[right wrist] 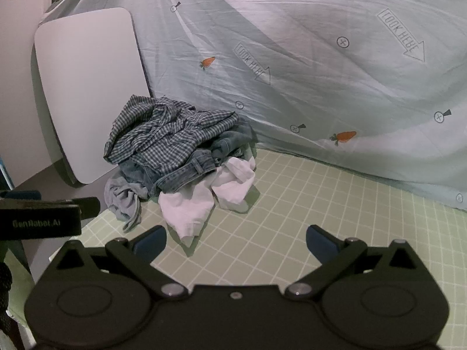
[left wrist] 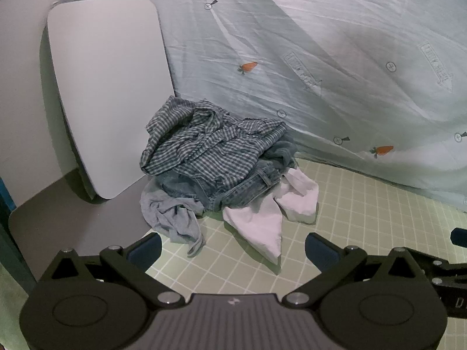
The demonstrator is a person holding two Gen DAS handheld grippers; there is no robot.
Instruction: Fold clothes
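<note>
Nothing is folded yet, by the look of it. The clothes sit in 1 rumpled pile [left wrist: 216, 169] on the green gridded mat [left wrist: 335, 233], at its far left corner, against the pale sheet [left wrist: 335, 58] hung behind and just beside a white board [left wrist: 108, 93] leaning on the wall. At least 4 pieces can be told apart: a checked shirt [left wrist: 204, 143] on top, jeans [left wrist: 233, 186] under it, a white garment [left wrist: 262, 218] spilling forward onto the mat, and a pale blue cloth [left wrist: 172, 215] trailing off the left side.

The left gripper [left wrist: 233, 250] and the right gripper [right wrist: 236, 242] both hover short of the pile, tilted down toward it, fingers spread wide with nothing between them. In the right wrist view the left gripper shows at the left edge, also clear of the cloth. The rest of the mat in front and to the right is free for spreading a piece out, so every step is left: picking 1 garment, laying it flat, folding, stacking.

Hard to make out: how many pieces lie beneath the shirt and jeans, whether the white garment is 1 item or 2, and what kind of garment the blue cloth is. The mat's near edge is hidden by the gripper bodies, and the bench under the mat shows only as a grey strip at the left.
</note>
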